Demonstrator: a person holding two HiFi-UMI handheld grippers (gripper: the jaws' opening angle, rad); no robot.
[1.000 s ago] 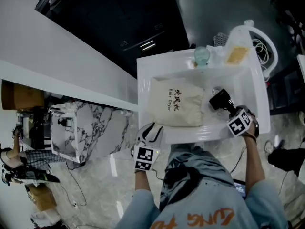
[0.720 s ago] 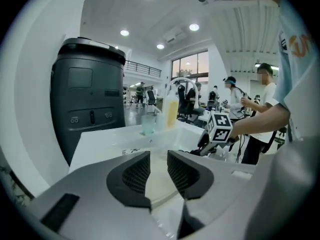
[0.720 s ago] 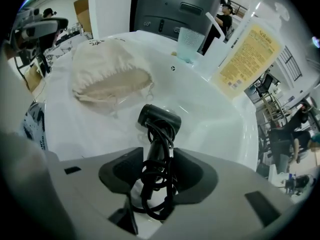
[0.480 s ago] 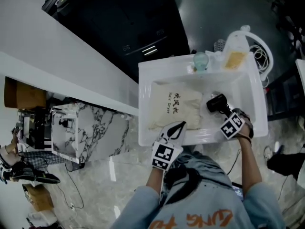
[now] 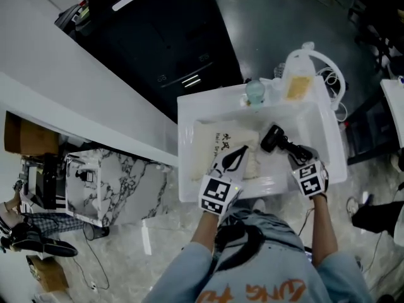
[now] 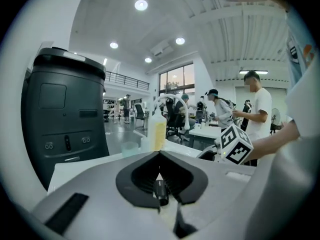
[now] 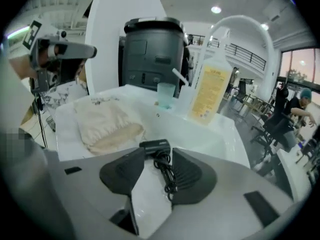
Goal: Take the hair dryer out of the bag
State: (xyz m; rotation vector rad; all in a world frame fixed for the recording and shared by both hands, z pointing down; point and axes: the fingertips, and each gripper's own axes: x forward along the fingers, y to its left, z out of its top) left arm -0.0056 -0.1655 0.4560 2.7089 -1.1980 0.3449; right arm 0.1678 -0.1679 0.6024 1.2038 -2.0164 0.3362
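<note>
The beige cloth bag (image 5: 218,145) lies flat in the white basin (image 5: 189,109), and it shows again at the left of the right gripper view as the bag (image 7: 105,121). The black hair dryer (image 5: 273,137) is outside the bag, to its right. My right gripper (image 5: 294,156) has the dryer (image 7: 155,145) at its tips with the black cord (image 7: 168,173) running back between the jaws, which are closing. My left gripper (image 5: 238,152) hovers over the bag's near edge, shut with nothing in it, its tips (image 6: 159,154) touching.
A bottle of yellow liquid (image 5: 297,81) and a clear cup (image 5: 254,92) stand at the basin's far rim under a white arched tube (image 5: 331,62). A big black machine (image 5: 158,36) stands beyond. Several people are at desks in the background of the left gripper view.
My left gripper came up from below the basin's near edge to above the bag and its jaws shut. The right gripper stayed at the dryer, which shifted slightly.
</note>
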